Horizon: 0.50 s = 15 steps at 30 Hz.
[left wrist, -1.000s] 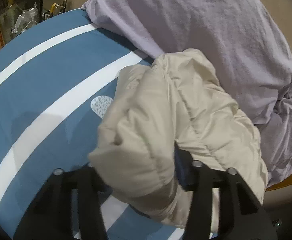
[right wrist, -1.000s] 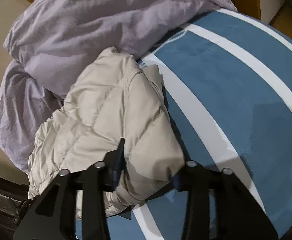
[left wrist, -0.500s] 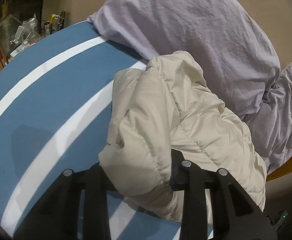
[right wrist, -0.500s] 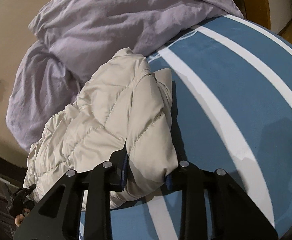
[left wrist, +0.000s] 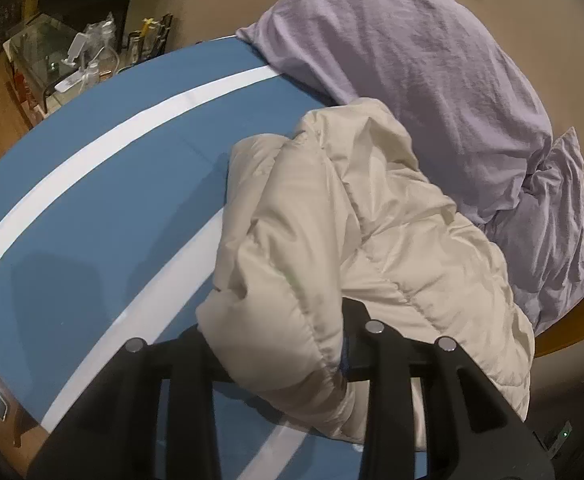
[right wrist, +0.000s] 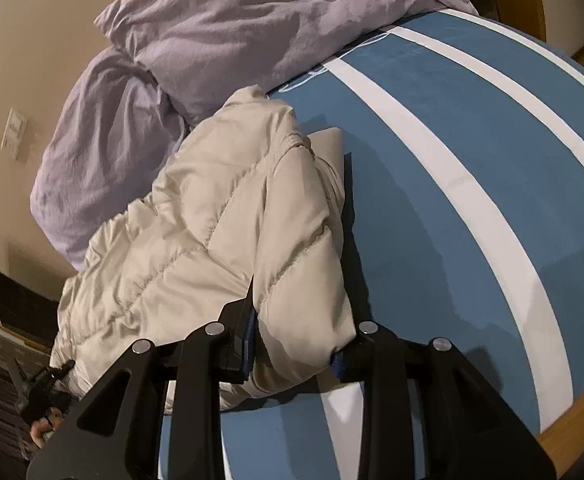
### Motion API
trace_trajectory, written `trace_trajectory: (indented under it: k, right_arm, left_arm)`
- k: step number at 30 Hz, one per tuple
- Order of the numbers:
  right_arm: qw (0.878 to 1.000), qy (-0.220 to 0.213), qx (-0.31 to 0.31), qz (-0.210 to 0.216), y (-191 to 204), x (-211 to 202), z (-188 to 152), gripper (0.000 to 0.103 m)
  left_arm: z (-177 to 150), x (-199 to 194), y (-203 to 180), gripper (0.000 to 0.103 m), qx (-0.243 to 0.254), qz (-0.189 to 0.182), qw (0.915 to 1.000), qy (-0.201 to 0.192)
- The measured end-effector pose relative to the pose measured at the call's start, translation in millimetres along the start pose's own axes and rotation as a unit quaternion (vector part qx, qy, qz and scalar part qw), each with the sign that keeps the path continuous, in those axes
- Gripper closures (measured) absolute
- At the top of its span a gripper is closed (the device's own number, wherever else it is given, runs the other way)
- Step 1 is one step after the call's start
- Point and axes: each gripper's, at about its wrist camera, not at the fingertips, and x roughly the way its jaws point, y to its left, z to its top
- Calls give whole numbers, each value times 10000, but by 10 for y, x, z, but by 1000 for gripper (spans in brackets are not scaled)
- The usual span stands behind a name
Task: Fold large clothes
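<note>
The left tongs [left wrist: 275, 344] and the right tongs [right wrist: 292, 340] each pinch a thick bunch of the cream puffy jacket [left wrist: 332, 240]. Both pairs have just been squeezing in a bit on the padding, and the left pair then eased out a little. Since a moment ago, both hands have slid across the bed [left wrist: 91, 184], and the jacket now looks pulled further from the purple pillow [left wrist: 412, 60], with more blue sheet showing. That likely means the jacket is being dragged to open space so it can be spread flat before folding. It is bunched up, lying on the blue and white striped sheet, and its far end touches the pillow. A second purple pillow [right wrist: 103, 148] sits near the wall. A glass side table [left wrist: 51, 60] with small things stands past the bed. The pillows crowd that side.
</note>
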Motion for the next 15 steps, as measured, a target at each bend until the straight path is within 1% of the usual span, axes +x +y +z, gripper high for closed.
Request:
trace_trajectory:
  k: [3,5,6,7,8,9,10,12,15]
  right_arm:
    - [9996,-9,-154,-218,53,-56,1,68]
    - [9984,-114,-309,-451,119,-117,22,61]
    - [9971,-228,-408,-601,150,-159,33,59]
    - [9945,-417,-549,-789,187,-230,53,54]
    - [9922,-550,-655,-909,215,-280,75,51]
    - [9902,-636,-739,-1000,241,-310,94,50]
    - [9883,-697,-836,-1070,279,-334,124,50]
    - [9862,-725,-994,-1105,351,-338,165,47]
    - [9842,-703,-1271,-1012,526,-277,188,45]
  left_arm:
    - [-26,13,34,62,-112,95,9999,1]
    - [-28,14,17,55,-118,231,9997,-40]
    - [-31,14,10,50,-133,281,9995,-51]
    - [-31,20,8,47,-155,354,9992,-61]
    - [-34,19,17,39,-177,409,9990,-68]
    - [-33,29,27,31,-217,492,9985,-76]
    - [-30,43,41,30,-269,540,9981,-81]
    - [-24,76,66,26,-367,510,9980,-44]
    - [-18,119,73,22,-467,489,9977,-33]
